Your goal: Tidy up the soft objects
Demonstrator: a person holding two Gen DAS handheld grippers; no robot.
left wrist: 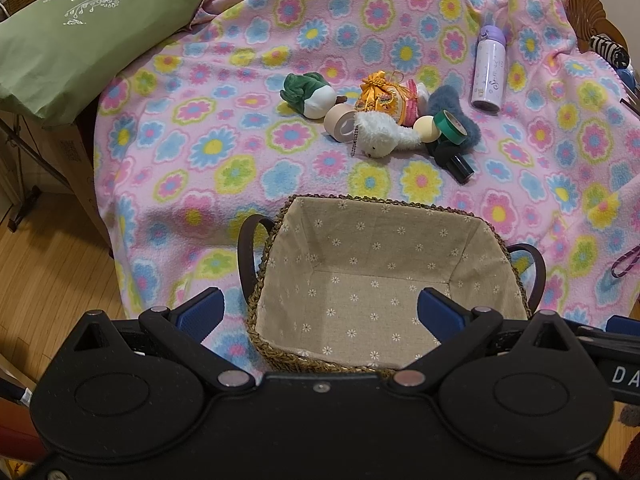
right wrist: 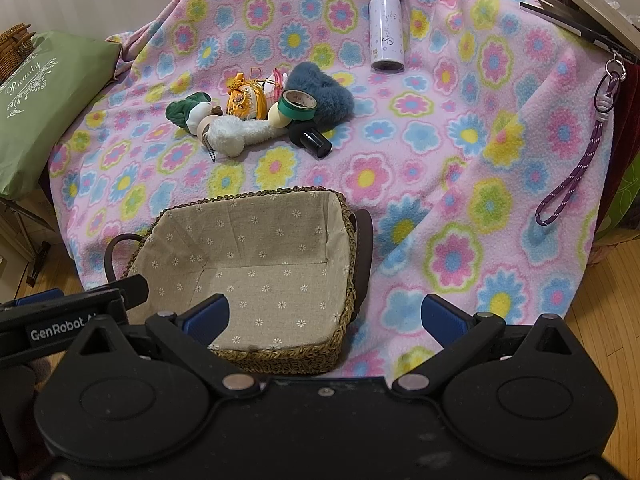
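A woven basket (left wrist: 400, 202) (right wrist: 348, 216) with a daisy-print cloth lining stands empty near the front of a flowered pink blanket (left wrist: 224, 148) (right wrist: 460, 184). Behind it lies a pile: a green-and-white plush (left wrist: 310, 94) (right wrist: 188, 112), a white fluffy plush (left wrist: 384, 136) (right wrist: 236, 132), an orange-yellow pouch (left wrist: 384, 98) (right wrist: 246, 100), a blue furry item (left wrist: 454, 104) (right wrist: 324, 90), tape rolls, a ball and a black cylinder. My left gripper (left wrist: 320, 312) hangs open over the basket's near side. My right gripper (right wrist: 326, 316) is open above the basket's right front corner.
A lilac bottle (left wrist: 489, 70) (right wrist: 386, 28) lies on the blanket at the back right. A green cushion (left wrist: 76, 36) (right wrist: 44, 96) sits at the left. A purple cord (right wrist: 576, 168) hangs at the right. Wooden floor (left wrist: 48, 272) shows beyond the blanket's edge.
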